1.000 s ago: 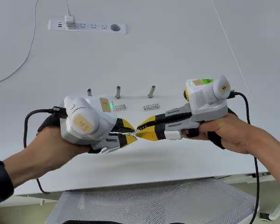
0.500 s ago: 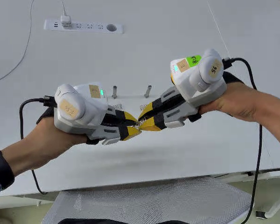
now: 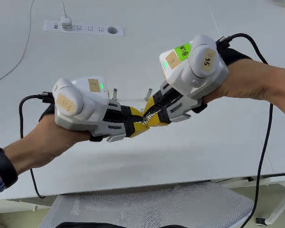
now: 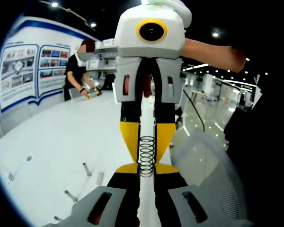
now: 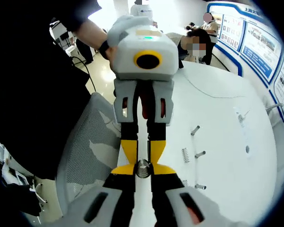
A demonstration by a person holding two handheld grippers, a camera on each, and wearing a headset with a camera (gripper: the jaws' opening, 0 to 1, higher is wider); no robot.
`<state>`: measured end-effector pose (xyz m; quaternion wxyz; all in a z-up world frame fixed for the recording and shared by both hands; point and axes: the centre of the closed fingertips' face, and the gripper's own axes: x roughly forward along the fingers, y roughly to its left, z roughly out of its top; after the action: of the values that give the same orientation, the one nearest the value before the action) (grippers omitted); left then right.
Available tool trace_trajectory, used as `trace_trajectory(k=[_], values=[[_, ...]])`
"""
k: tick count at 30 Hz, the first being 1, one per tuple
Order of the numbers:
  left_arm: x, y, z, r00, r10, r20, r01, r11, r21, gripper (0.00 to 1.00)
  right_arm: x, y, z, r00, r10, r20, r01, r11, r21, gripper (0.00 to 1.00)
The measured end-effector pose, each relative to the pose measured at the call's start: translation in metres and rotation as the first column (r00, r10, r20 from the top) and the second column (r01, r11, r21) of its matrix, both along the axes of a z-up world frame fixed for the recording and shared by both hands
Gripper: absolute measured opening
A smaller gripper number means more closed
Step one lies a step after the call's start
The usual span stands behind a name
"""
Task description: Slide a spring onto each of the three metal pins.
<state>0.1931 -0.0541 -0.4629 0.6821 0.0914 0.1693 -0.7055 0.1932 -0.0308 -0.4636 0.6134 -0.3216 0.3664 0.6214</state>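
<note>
A small metal spring (image 3: 147,116) hangs in the air between both grippers' yellow tips, above the white table (image 3: 218,137). My left gripper (image 3: 140,125) comes in from the left, shut on one end of the spring (image 4: 146,156). From the upper right, tilted down, my right gripper (image 3: 151,114) is shut on the other end; the spring (image 5: 142,168) shows end-on there. Two metal pins (image 3: 115,93) (image 3: 148,94) stand behind the grippers. All three pins (image 5: 195,130) (image 5: 199,153) (image 5: 199,186) stand bare, with a loose spring (image 5: 185,154) lying beside them.
A white power strip (image 3: 80,28) lies at the table's far edge, with a cable trailing left. A grey mesh chair (image 3: 147,204) sits below the front edge. Black cables hang from both grippers. People stand at another table (image 4: 80,71) far off.
The right gripper has risen and tipped nose-down onto the spring, and the left has lifted slightly. Both stayed shut on the spring throughout.
</note>
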Motion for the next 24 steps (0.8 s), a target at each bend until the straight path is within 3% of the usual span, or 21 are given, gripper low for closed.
trace_trajectory(k=[5, 12, 24], values=[[-0.0009, -0.0008, 0.0017, 1.000, -0.002, 0.000, 0.002, 1.000, -0.003, 0.09, 0.0014, -0.0019, 0.0028, 1.000, 0.005, -0.001, -0.005, 1.000, -0.001, 0.14], [-0.0025, -0.0042, -0.0004, 1.000, -0.020, 0.015, 0.020, 0.999, 0.034, 0.09, 0.0005, -0.0037, 0.0009, 1.000, 0.006, -0.015, -0.007, 0.999, -0.035, 0.14], [-0.0043, 0.0005, -0.0039, 1.000, -0.008, -0.012, 0.008, 1.000, 0.009, 0.11, -0.0018, 0.0003, -0.0023, 0.999, -0.022, -0.032, 0.021, 0.999, -0.040, 0.12]])
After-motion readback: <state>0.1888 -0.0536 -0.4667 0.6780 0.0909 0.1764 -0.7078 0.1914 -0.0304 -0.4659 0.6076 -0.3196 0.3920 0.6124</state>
